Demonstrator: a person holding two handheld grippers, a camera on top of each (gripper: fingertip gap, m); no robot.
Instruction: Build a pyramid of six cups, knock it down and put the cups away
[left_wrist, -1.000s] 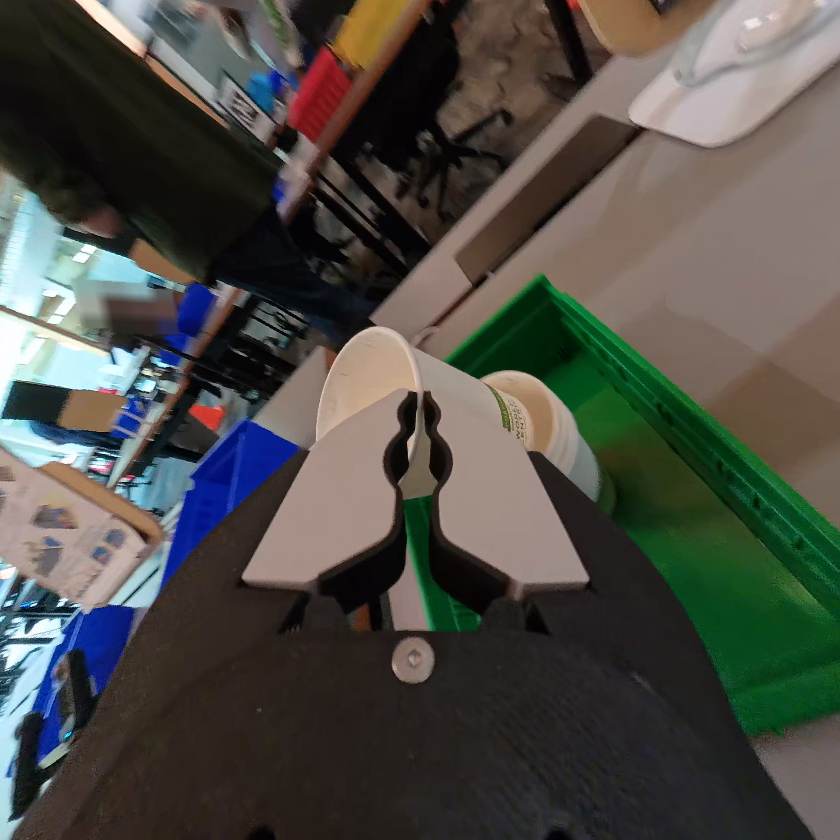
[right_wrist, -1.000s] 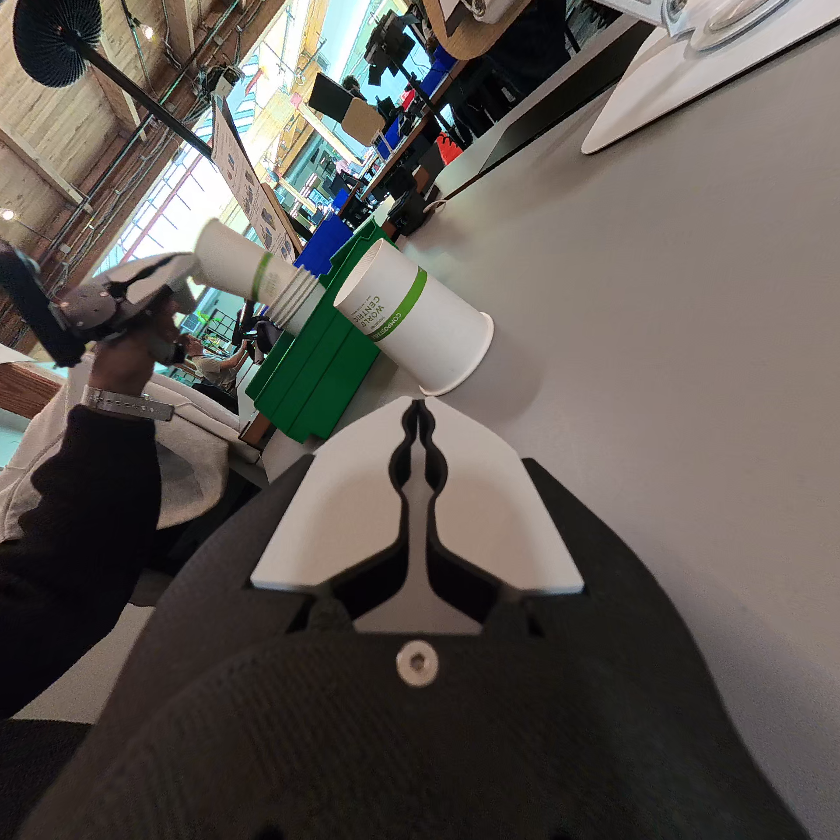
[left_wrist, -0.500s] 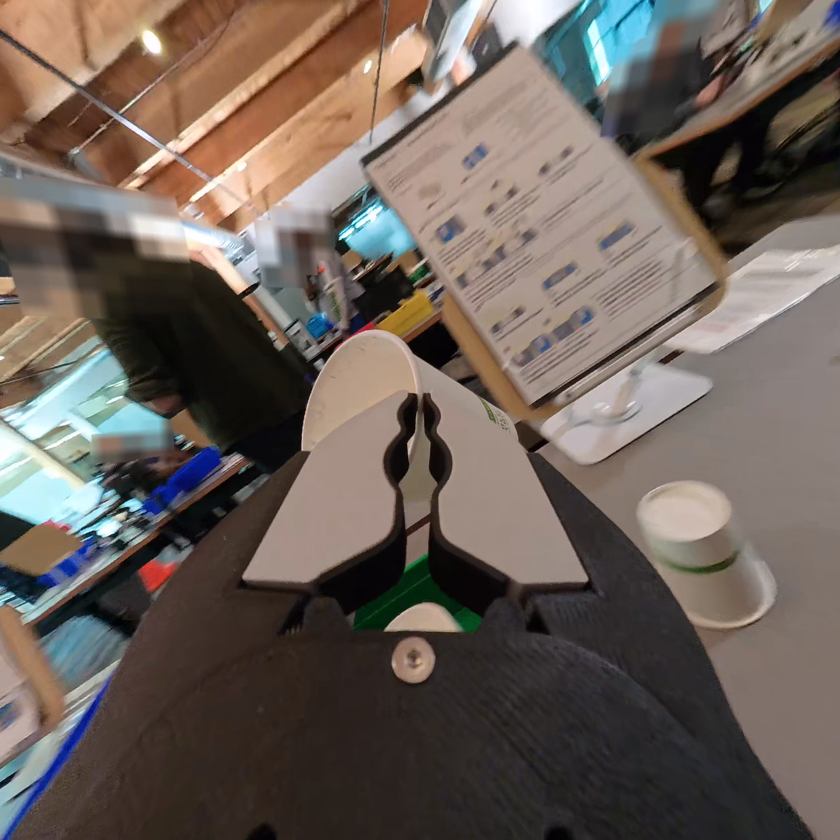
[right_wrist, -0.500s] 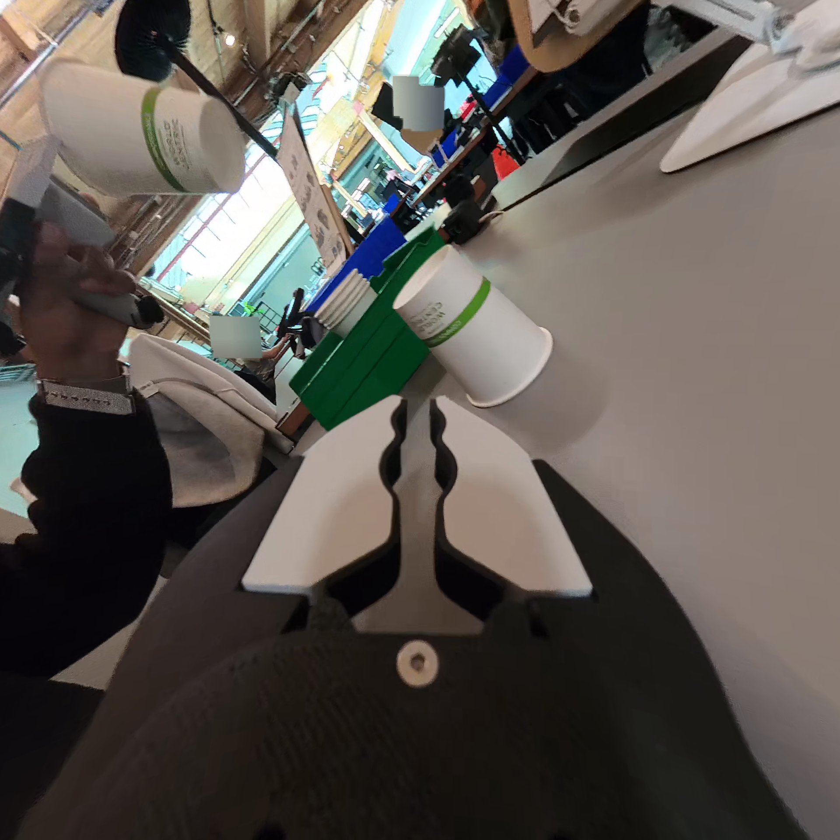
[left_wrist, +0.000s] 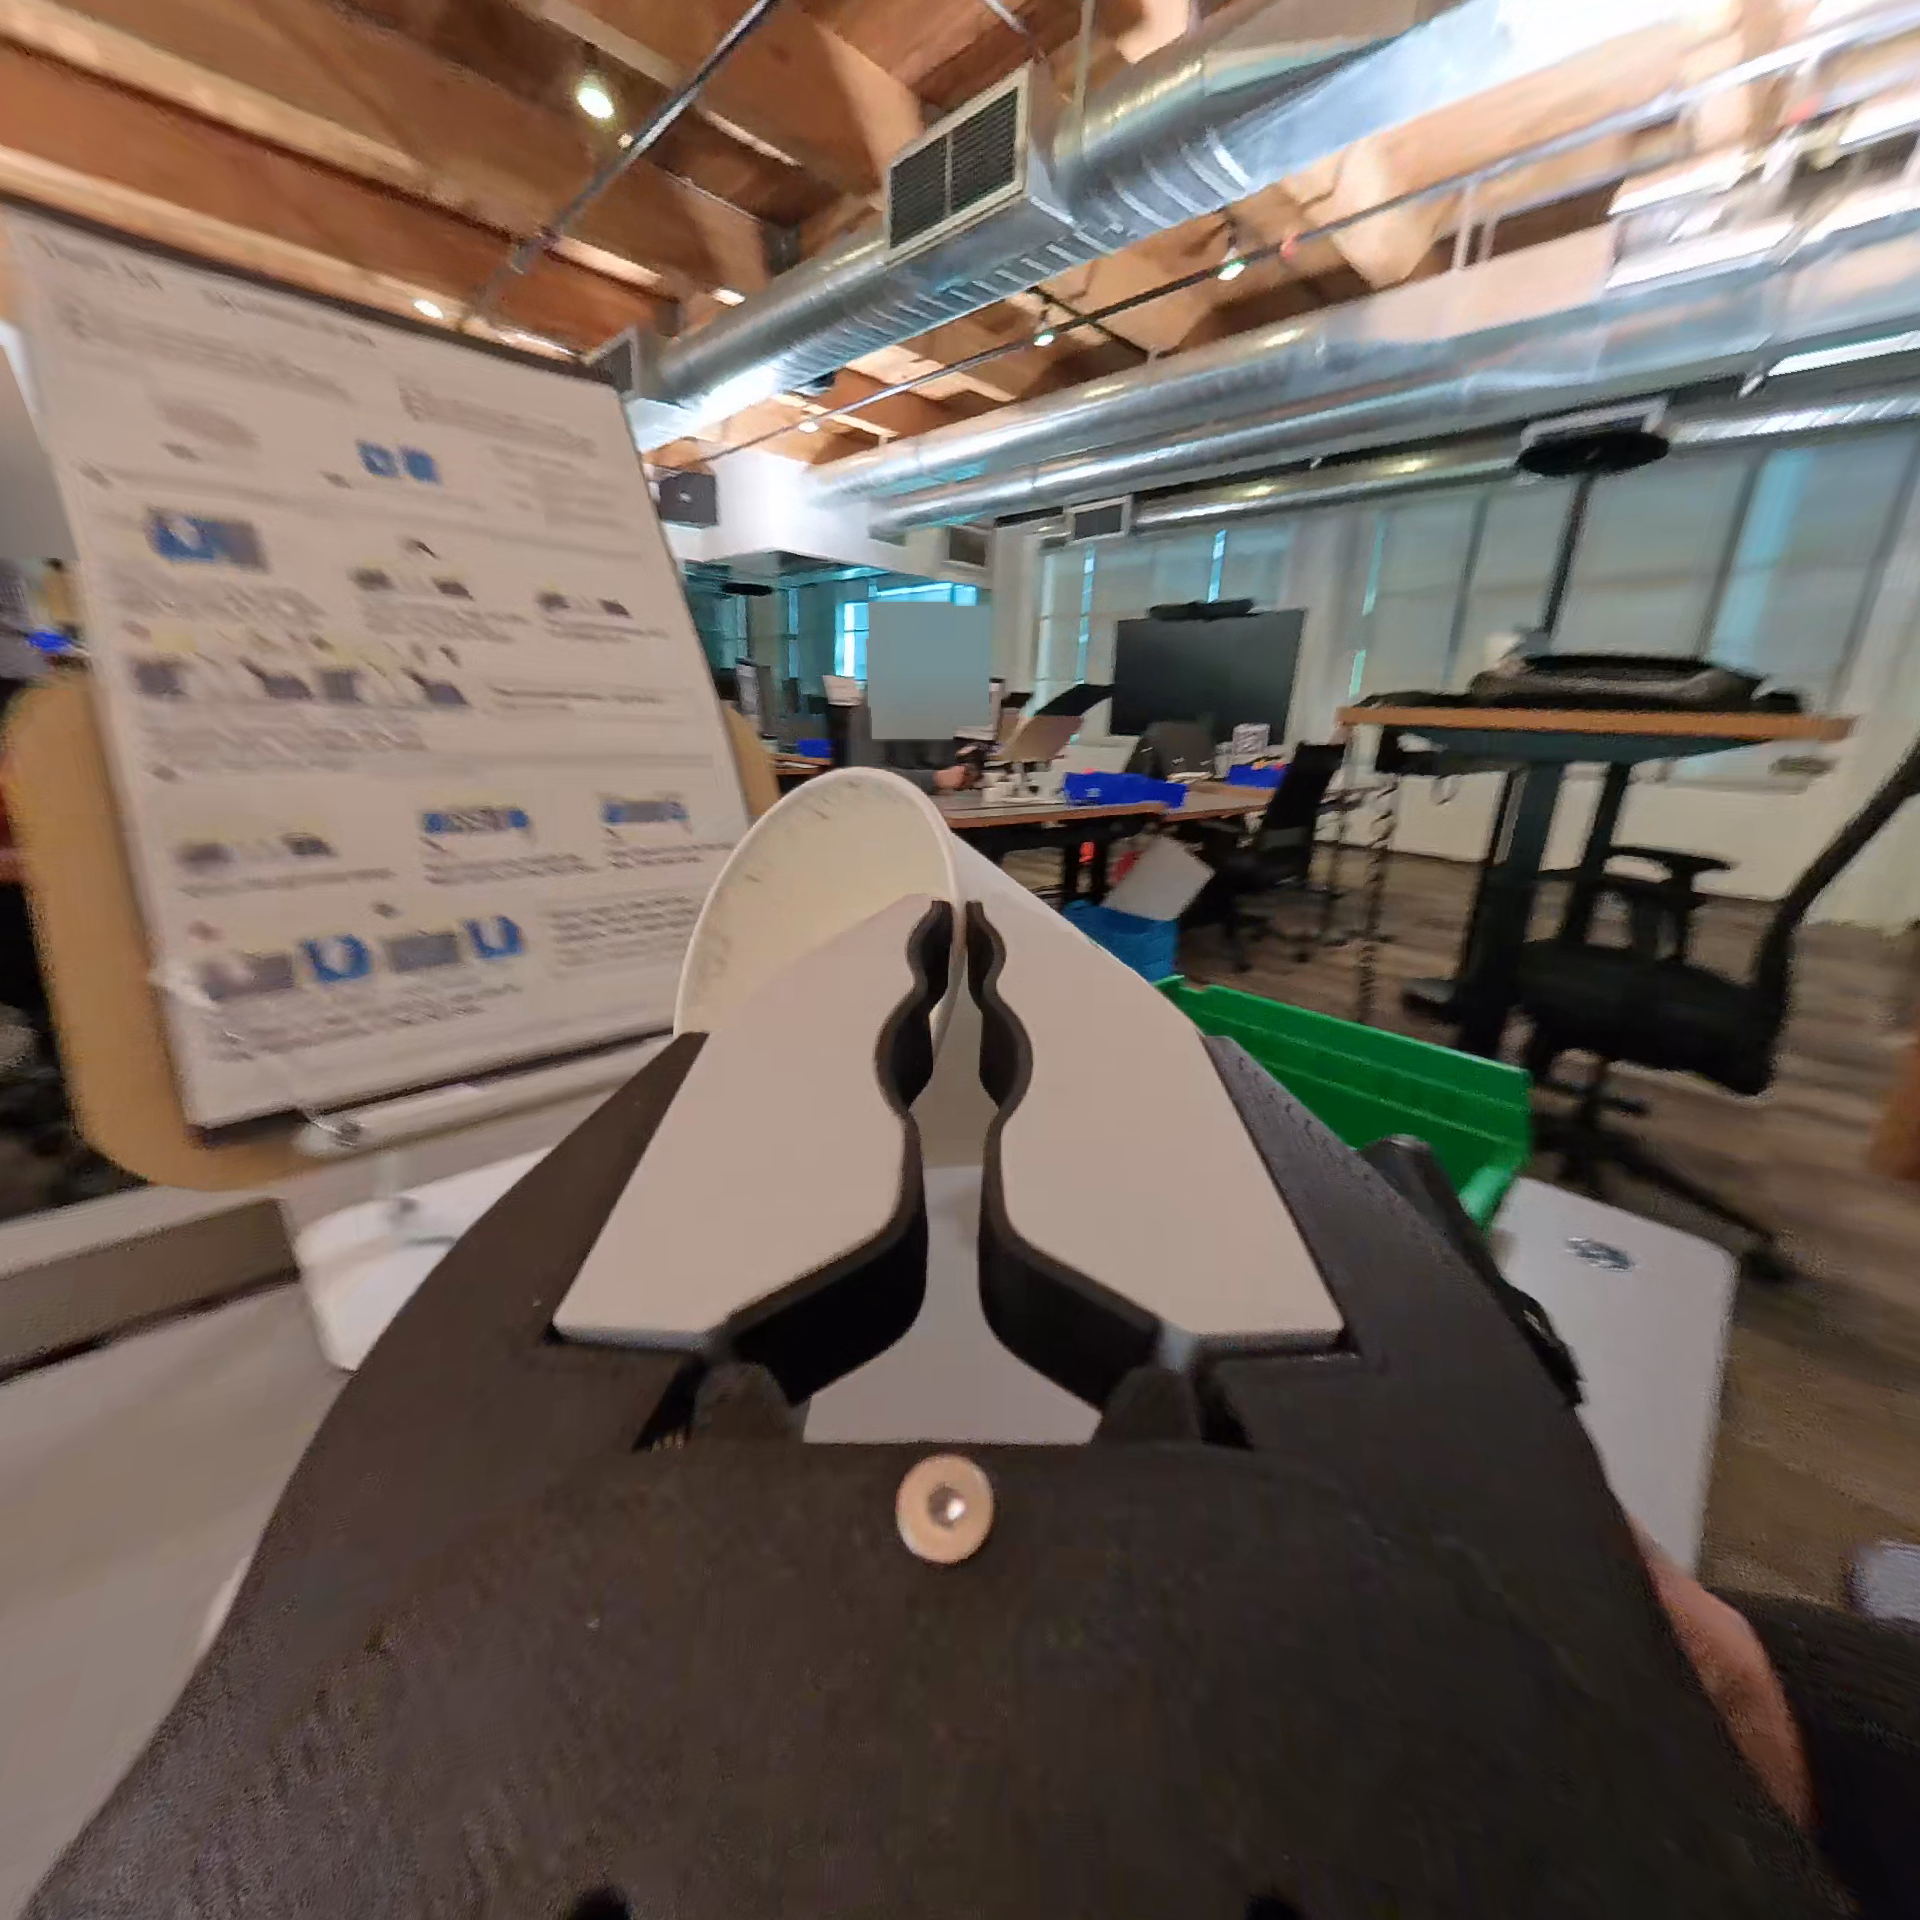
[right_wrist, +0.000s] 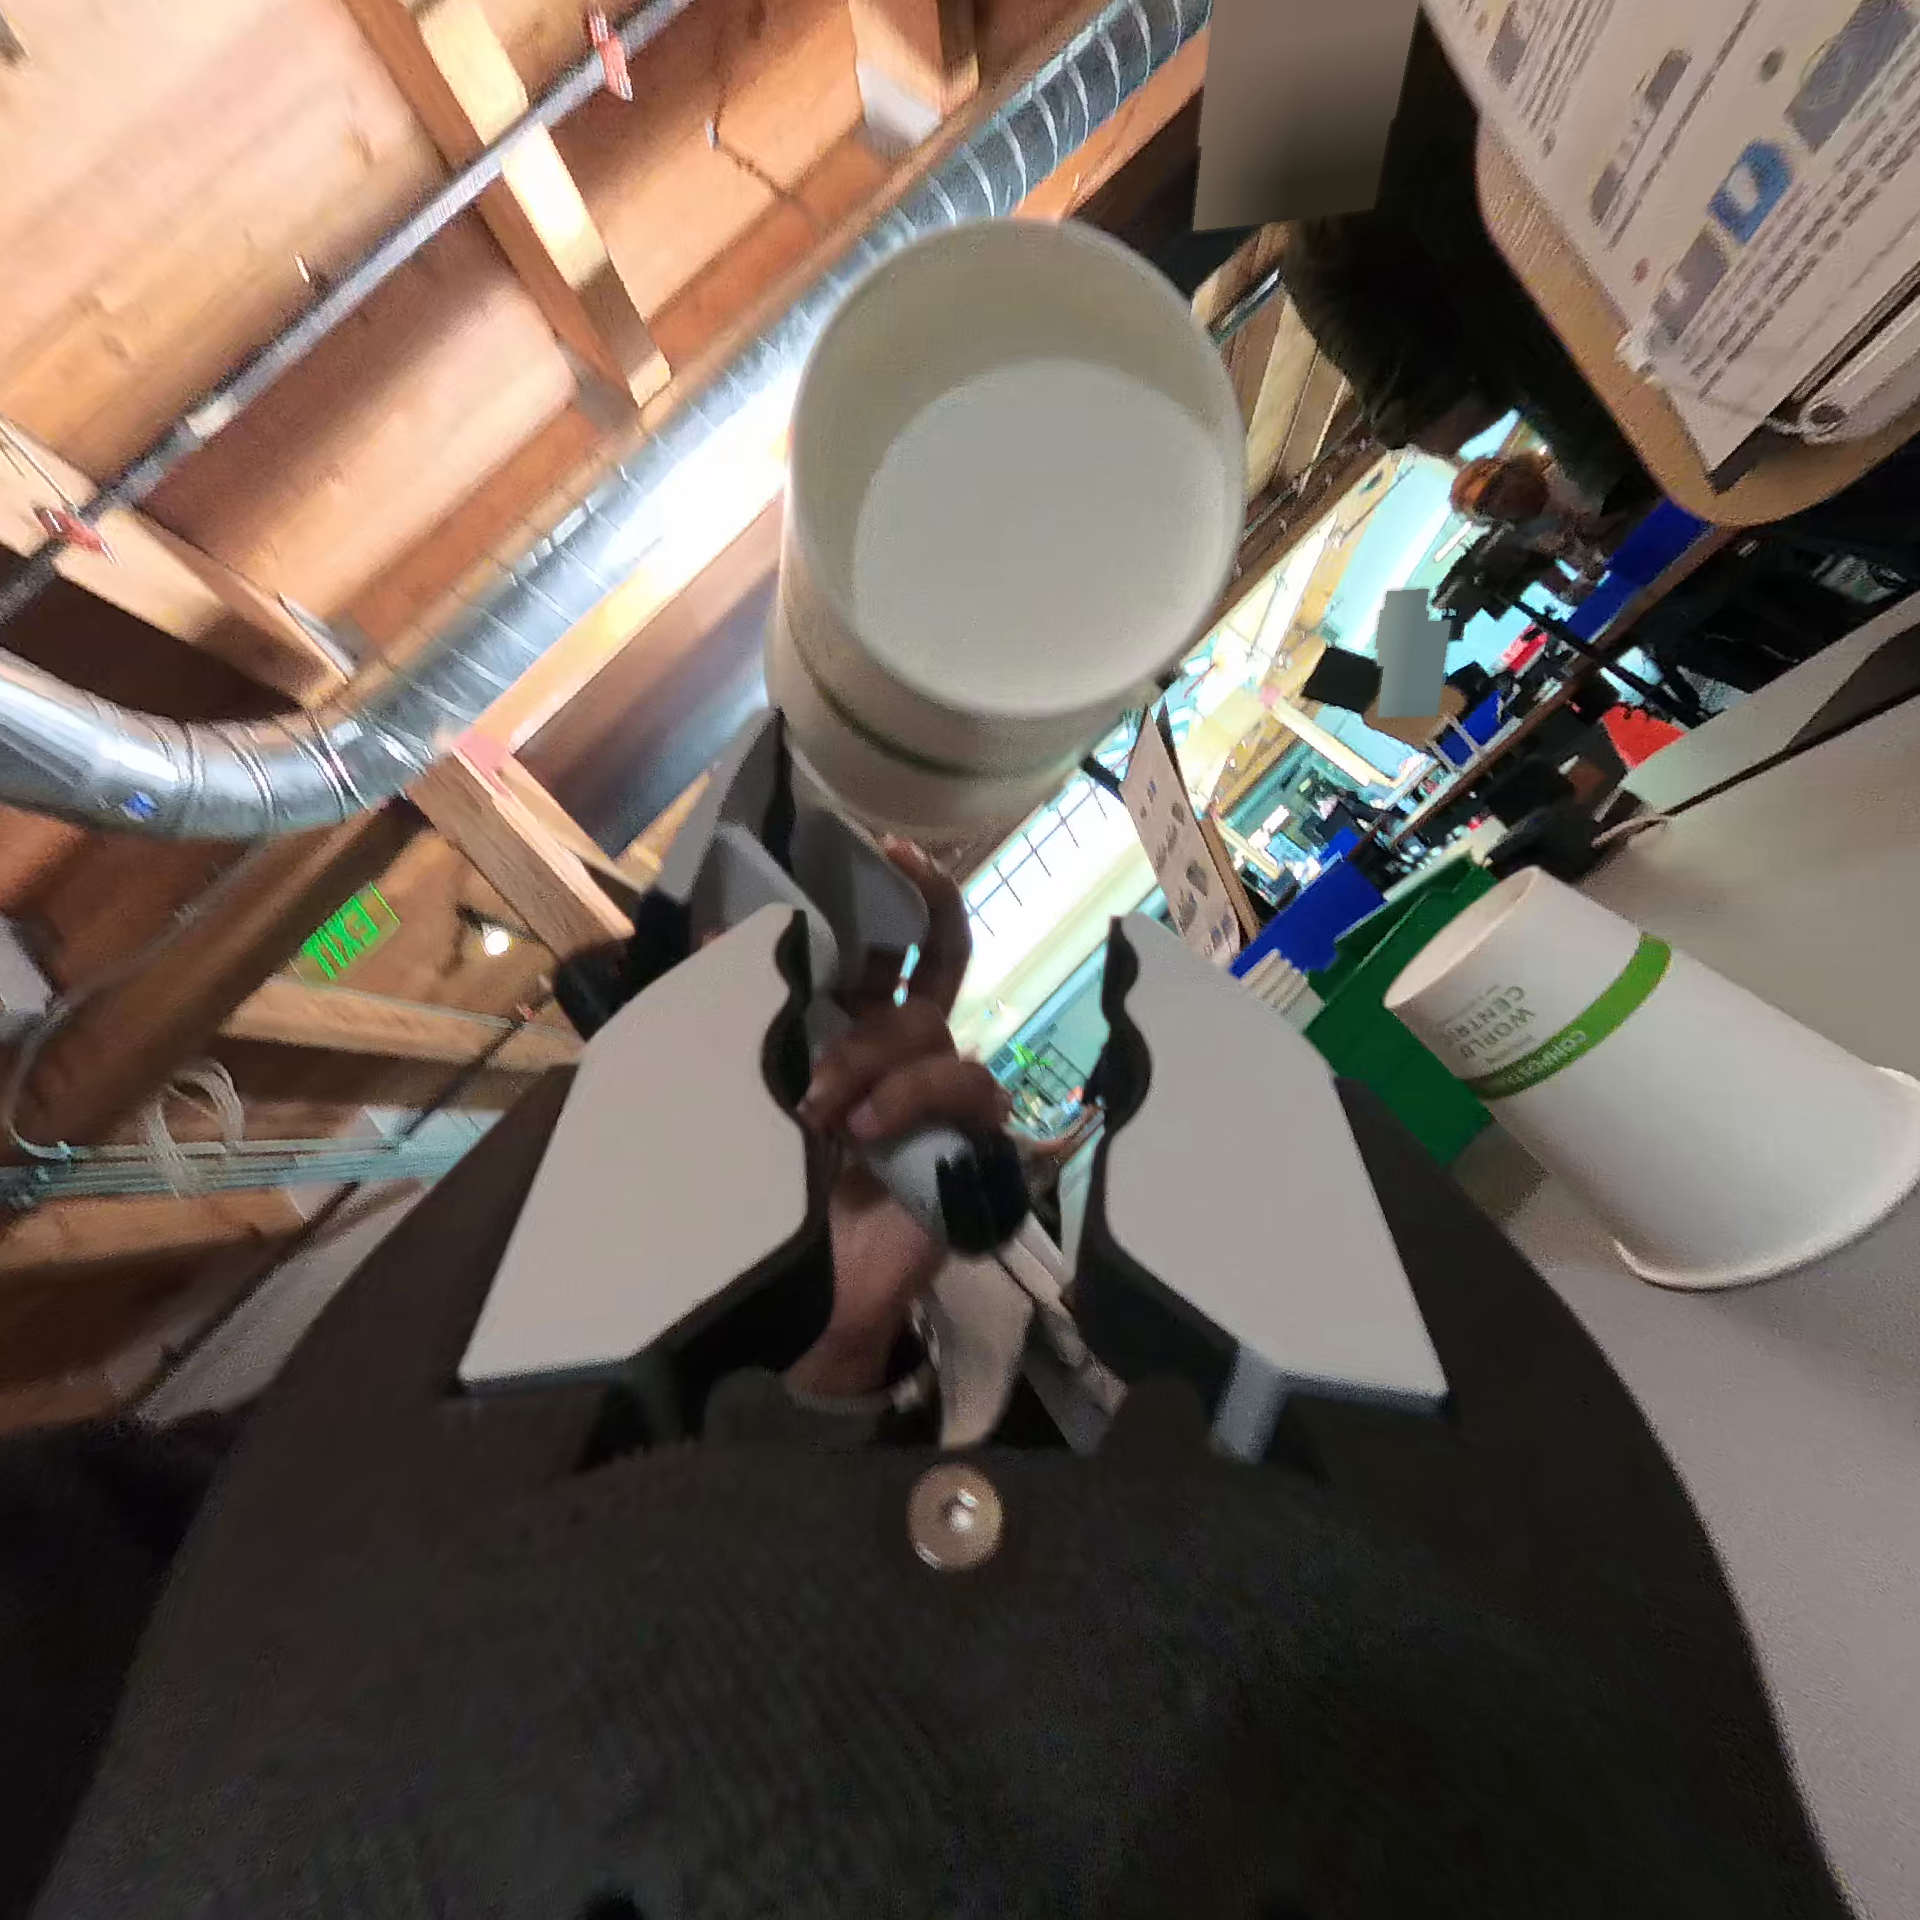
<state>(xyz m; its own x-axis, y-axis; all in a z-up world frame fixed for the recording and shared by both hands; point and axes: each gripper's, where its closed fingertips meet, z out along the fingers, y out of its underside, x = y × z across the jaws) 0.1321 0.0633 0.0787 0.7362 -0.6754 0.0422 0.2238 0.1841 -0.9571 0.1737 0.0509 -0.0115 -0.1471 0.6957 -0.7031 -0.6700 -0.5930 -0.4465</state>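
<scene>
My left gripper (left_wrist: 958, 914) is shut on the wall of a white paper cup (left_wrist: 831, 914), one finger inside the rim and one outside. It holds the cup in the air above the grey table (left_wrist: 156, 1455). In the right wrist view the same cup (right_wrist: 997, 520) hangs high, base towards me, with the left gripper (right_wrist: 800, 842) pinching its rim. My right gripper (right_wrist: 956, 935) is open and empty. It points up at the raised cup from a distance. A second white cup with a green band (right_wrist: 1662, 1081) stands upside down on the table to its right.
A green bin (left_wrist: 1351, 1060) sits at the table's far edge and also shows in the right wrist view (right_wrist: 1382, 997) with a stack of cups (right_wrist: 1273, 971) in it. A printed sign board on a white stand (left_wrist: 364, 675) stands at the left. Office chairs and desks are beyond.
My left gripper lifted the cup off the stack in the green bin and swung it up and away. My right gripper opened from shut and tilted up towards the raised cup.
</scene>
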